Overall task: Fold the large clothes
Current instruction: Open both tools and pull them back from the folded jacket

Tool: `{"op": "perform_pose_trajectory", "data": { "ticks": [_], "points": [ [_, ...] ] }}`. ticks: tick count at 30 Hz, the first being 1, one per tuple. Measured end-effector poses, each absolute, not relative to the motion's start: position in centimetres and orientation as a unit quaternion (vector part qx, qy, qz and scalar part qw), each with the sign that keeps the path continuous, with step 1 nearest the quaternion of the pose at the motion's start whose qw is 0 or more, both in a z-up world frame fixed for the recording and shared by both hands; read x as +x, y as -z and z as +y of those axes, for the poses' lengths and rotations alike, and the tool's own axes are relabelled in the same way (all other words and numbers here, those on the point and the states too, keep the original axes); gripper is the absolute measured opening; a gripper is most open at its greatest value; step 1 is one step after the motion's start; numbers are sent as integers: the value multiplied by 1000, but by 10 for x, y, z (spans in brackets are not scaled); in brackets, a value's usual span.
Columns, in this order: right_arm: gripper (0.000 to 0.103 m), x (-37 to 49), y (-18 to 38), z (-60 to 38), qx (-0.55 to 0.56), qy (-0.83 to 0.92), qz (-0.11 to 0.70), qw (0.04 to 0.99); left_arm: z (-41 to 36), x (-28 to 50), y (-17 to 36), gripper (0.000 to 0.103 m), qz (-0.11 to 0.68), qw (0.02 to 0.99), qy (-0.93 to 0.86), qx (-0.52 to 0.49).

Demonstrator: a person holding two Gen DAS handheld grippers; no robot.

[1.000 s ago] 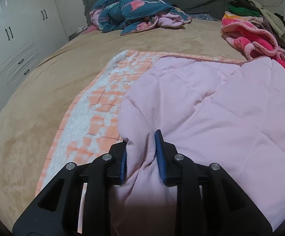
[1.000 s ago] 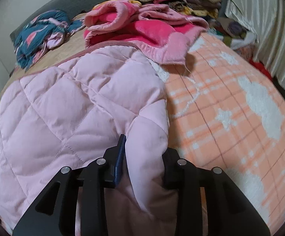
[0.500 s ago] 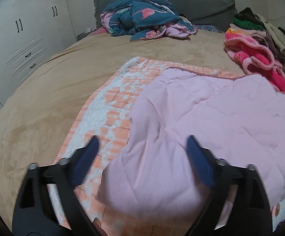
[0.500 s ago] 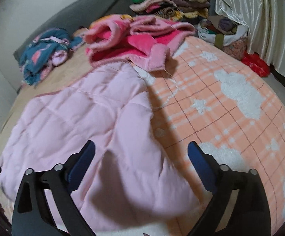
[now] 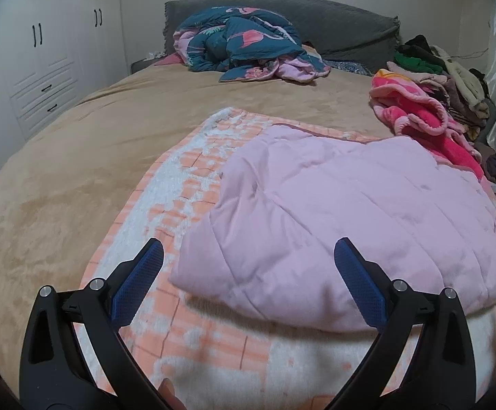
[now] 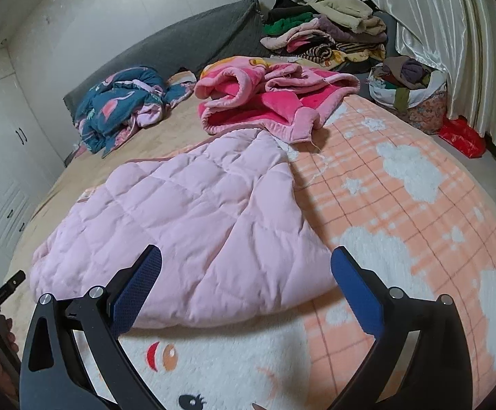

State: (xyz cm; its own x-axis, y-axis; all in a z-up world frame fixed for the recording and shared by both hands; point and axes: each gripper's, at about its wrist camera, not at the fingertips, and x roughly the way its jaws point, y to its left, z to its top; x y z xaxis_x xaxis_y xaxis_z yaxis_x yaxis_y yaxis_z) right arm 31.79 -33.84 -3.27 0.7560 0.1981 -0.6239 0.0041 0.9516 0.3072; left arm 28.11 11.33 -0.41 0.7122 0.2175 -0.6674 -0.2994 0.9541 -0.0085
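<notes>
A pale pink quilted garment lies folded flat on an orange and white checked blanket on the bed. It also shows in the right wrist view. My left gripper is open and empty, held just short of the garment's near left edge. My right gripper is open and empty, held over the garment's near right edge. The blanket spreads to the right of it.
A bright pink fleece lies bunched behind the garment, touching its far corner. A teal patterned quilt sits by the grey headboard. A stack of clothes and a full bag stand by the curtain. White wardrobes line the left wall.
Both grippers were shut on the pink garment's near corners one second ago. They have opened, let it drop onto the blanket, and drawn back.
</notes>
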Motion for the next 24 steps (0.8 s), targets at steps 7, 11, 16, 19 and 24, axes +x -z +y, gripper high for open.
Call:
{"op": "perform_pose_trajectory", "data": {
  "ticks": [7,11,16,19,24],
  "points": [
    [99,295,42,-335,141,-38,347,927,103,264,11,93,356,923,-133,-55],
    [99,288,51,-335,147,-38,352,923,101,261,18,93,356,922,-143,-43],
    [99,283,64,-333,148,-33,363,919,103,257,28,93,365,919,-142,-56],
    [99,284,74,-333,159,-34,373,913,104,256,37,93,374,915,-125,-86],
    [99,293,95,-333,199,-35,394,897,115,260,66,93,396,896,-81,-182]
  ]
}}
